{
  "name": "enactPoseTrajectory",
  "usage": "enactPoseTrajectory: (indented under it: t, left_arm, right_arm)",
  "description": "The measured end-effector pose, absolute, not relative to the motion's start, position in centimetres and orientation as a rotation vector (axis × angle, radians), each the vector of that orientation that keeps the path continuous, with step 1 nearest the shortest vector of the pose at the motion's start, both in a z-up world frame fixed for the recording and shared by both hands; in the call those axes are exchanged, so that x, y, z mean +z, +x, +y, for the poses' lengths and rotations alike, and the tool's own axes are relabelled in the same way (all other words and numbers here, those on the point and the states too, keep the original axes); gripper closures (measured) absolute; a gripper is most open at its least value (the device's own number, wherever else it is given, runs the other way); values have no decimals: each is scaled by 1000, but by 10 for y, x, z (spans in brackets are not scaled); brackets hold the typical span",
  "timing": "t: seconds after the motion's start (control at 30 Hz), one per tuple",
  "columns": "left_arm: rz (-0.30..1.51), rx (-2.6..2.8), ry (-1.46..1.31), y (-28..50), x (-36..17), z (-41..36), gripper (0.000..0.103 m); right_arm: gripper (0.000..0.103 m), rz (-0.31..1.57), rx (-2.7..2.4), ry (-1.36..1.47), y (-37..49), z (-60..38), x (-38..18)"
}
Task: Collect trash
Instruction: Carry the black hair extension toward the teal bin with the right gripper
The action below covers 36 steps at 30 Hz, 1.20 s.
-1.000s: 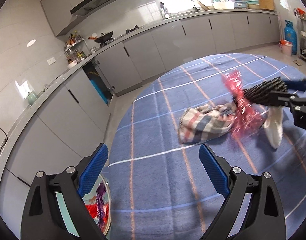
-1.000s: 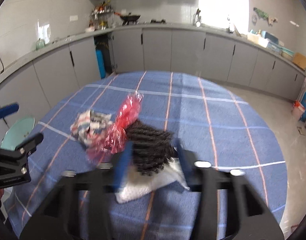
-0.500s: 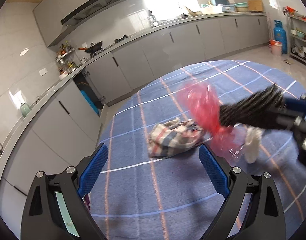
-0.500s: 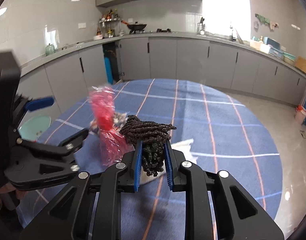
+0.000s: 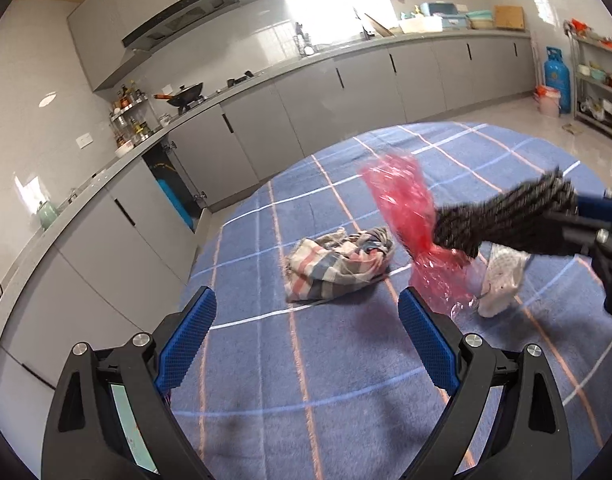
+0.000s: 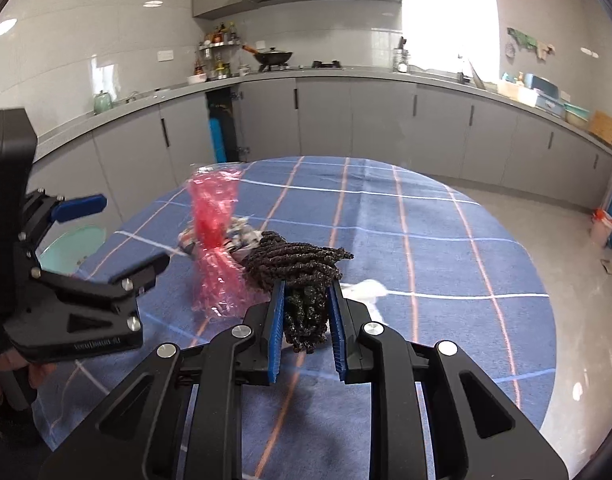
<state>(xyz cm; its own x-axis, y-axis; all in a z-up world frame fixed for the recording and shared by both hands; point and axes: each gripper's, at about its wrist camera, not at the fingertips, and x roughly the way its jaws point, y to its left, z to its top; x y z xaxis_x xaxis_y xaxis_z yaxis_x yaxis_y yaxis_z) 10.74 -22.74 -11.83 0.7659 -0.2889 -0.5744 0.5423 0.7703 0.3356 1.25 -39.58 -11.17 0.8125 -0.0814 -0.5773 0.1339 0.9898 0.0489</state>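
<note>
1. My left gripper (image 5: 306, 344) is at the near left edge of the round table (image 6: 446, 248). Its blue pads (image 5: 188, 340) are spread wide with nothing between them. It hovers above the blue checked cloth.
2. In the right wrist view, a pale green bin (image 6: 72, 248) shows past the table's left edge, behind my left gripper. I cannot make out what is in it.
3. A crumpled plaid rag (image 5: 338, 264) lies on the cloth left of the table's centre, straight ahead of my open left gripper.
4. A red plastic wrapper (image 5: 410, 220) is just right of the rag. It stands up off the cloth, blurred, and touches the dark bundle. Whether it is caught in that bundle I cannot tell.
5. A white crumpled paper (image 5: 502, 280) rests on the cloth below the bundle, right of the wrapper.
6. My right gripper (image 6: 306, 332) has its pads clamped on a black knotted cord bundle (image 6: 298, 260), lifted clear of the table. The bundle's loose end spills out past the fingertips toward the wrapper.
</note>
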Motion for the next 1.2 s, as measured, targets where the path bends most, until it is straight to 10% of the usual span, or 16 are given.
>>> enactPoseTrajectory:
  t: [1.2]
  left_arm:
    - [495, -456, 456, 63, -96, -200, 6]
  right_arm:
    - [82, 516, -368, -65, -70, -392, -115]
